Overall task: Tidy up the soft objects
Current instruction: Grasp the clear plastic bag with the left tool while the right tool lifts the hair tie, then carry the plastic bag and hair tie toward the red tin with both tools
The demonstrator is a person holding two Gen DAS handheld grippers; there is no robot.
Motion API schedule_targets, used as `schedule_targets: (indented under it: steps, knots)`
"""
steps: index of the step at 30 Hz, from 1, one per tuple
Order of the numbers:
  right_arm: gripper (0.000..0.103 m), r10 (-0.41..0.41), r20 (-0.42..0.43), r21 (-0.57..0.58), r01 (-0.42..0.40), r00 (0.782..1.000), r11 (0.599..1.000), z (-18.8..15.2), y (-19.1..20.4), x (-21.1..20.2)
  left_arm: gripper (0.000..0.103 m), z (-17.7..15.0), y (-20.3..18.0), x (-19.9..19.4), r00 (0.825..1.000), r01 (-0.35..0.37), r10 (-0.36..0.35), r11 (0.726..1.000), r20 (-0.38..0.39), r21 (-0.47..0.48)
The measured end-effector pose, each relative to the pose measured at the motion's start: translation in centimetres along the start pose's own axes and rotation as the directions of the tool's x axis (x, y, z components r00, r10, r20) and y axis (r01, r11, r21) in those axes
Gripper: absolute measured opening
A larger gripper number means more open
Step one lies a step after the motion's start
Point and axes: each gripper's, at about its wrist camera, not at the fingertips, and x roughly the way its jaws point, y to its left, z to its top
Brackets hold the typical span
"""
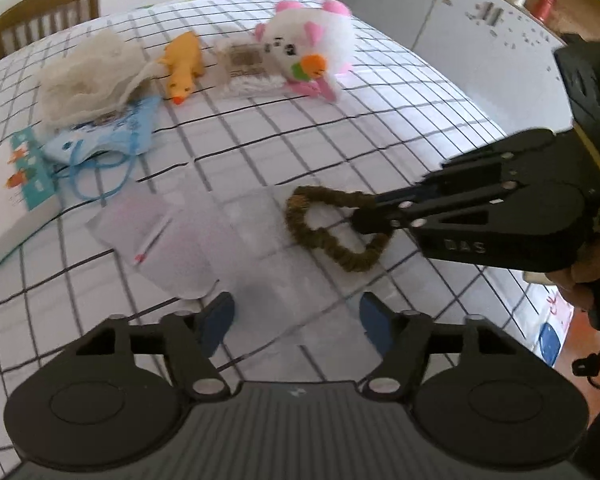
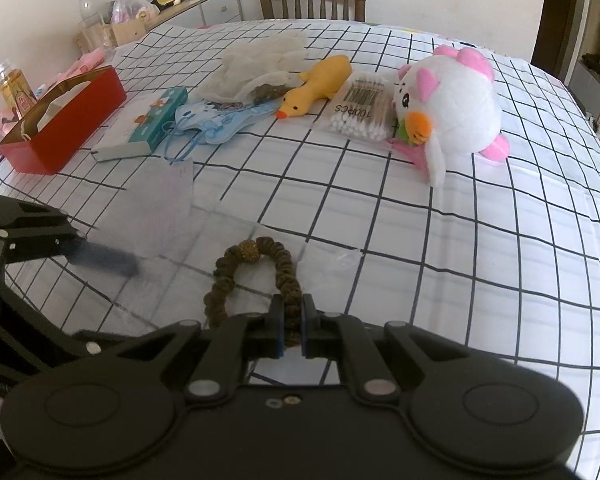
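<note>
My right gripper [image 2: 292,328] is shut on a brown hair scrunchie [image 2: 256,276], which also shows in the left wrist view [image 1: 332,232], held just above a clear plastic bag [image 1: 228,240] lying on the checked tablecloth. My left gripper [image 1: 296,320] is open and empty, low over the near edge of that bag. Farther back lie a white-and-pink plush toy [image 2: 448,108], a yellow rubber duck [image 2: 316,88], a cream mesh cloth [image 2: 260,60] and a blue face mask [image 2: 216,120].
A pack of cotton swabs [image 2: 360,108] lies between duck and plush. A teal-edged box [image 2: 148,124] and a red tissue box [image 2: 64,120] sit at the left, with a bottle [image 2: 14,88] behind. A wooden chair [image 2: 312,0] stands at the far table edge.
</note>
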Motion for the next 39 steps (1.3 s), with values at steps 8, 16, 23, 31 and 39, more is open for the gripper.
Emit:
schedule_targets:
  steps: [8,16,23,31,39]
  knots:
    - [0.007,-0.006,0.001,-0.008,0.006,1.000,1.000,-0.1,0.1,0.0,0.045,1.1,-1.0,0.9,1.000,0.008,-0.008,0.999,0.001,0.037]
    - [0.007,0.010,0.017,0.022,-0.011,1.000,1.000,0.0,0.1,-0.6,0.010,1.4,-0.1,1.1,1.000,0.007,-0.007,1.000,0.012,0.007]
    - [0.006,-0.031,0.122,-0.028,0.034,0.992,0.999,0.7,0.8,-3.5,0.006,1.3,1.4,-0.6,0.996,-0.006,0.010,0.999,0.087,-0.045]
    - [0.006,-0.021,0.202,-0.013,0.024,0.979,1.000,2.9,1.6,-6.0,0.005,1.8,3.6,-3.9,0.986,-0.040,0.053,0.996,0.159,-0.082]
    - [0.006,0.034,0.268,-0.032,-0.026,0.963,0.999,5.8,4.7,-7.5,0.005,1.8,6.6,-7.9,0.973,-0.064,0.089,0.990,0.211,-0.123]
